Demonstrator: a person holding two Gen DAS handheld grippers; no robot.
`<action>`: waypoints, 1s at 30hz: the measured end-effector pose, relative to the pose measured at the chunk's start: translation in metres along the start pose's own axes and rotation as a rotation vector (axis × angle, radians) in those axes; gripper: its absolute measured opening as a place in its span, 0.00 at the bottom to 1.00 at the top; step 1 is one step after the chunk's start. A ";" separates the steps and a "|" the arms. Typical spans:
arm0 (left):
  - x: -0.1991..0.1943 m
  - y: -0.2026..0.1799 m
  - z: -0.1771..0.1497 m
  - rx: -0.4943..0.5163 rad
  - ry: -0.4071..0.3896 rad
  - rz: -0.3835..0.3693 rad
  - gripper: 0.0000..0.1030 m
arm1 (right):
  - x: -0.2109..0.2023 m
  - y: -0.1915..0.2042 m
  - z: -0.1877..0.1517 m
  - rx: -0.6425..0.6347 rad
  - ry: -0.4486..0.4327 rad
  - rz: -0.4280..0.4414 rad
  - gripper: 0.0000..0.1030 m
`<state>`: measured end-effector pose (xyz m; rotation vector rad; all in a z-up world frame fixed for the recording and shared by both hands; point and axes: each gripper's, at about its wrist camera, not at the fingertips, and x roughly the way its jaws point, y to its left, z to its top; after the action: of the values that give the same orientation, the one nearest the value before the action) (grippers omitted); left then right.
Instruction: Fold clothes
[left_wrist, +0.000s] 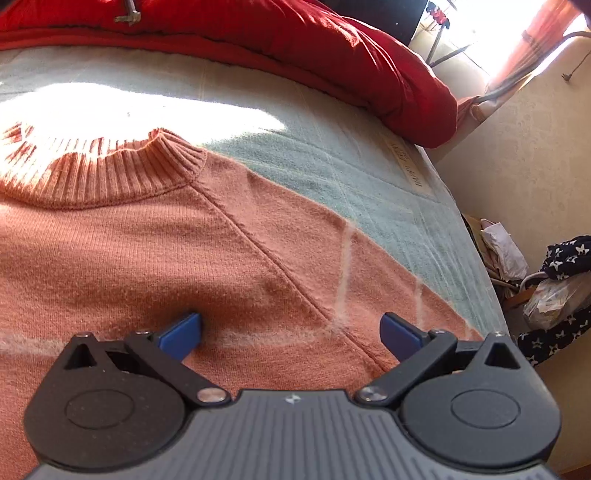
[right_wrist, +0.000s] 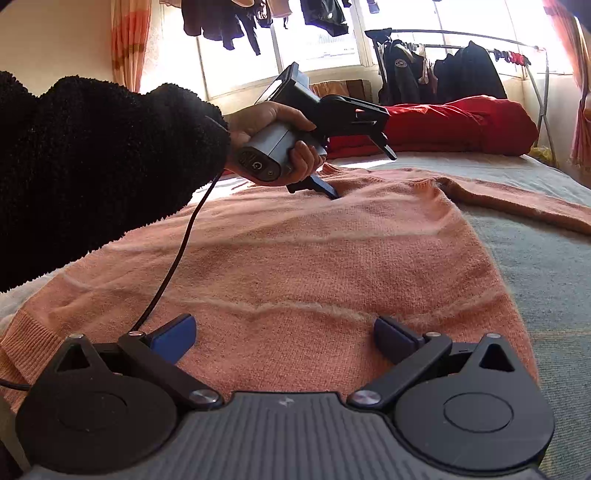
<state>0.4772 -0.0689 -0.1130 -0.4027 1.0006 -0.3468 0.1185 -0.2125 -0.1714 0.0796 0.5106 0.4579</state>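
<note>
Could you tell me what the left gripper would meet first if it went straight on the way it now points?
Most likely the orange sweater itself: the open left gripper points down onto its shoulder area, one fingertip seemingly already at the knit, though exact contact is unclear.

We record the sweater (left_wrist: 155, 243) as salmon-orange knit, crossed by thin pale fuzzy stripes, with a ribbed collar (left_wrist: 110, 173) of the same orange. The bed cover (left_wrist: 332, 155) beneath reads pale blue-green with faint lighter lines. The bundle at the bed's far end (right_wrist: 454, 125) is bright red. On both the left gripper (left_wrist: 291, 326) and the right gripper (right_wrist: 284, 334) we note blue pads on black linkage and a ribbed grey body. The sleeve (right_wrist: 92, 158) is fuzzy black. Curtain (right_wrist: 129, 40): orange and cream bands. Floor cloth (left_wrist: 565, 258): navy with white stars.
</note>
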 end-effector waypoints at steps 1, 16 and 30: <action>-0.007 -0.004 -0.004 0.008 0.005 -0.016 0.98 | 0.000 0.000 0.000 -0.001 -0.001 -0.001 1.00; -0.054 -0.025 -0.085 0.110 0.155 -0.109 0.99 | -0.002 0.001 0.001 -0.020 0.018 -0.004 1.00; -0.023 0.023 0.018 -0.025 0.072 -0.056 0.99 | 0.063 -0.040 0.112 0.062 0.083 -0.004 1.00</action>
<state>0.4835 -0.0355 -0.0978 -0.4438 1.0661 -0.4021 0.2383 -0.2164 -0.1098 0.1196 0.6066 0.4430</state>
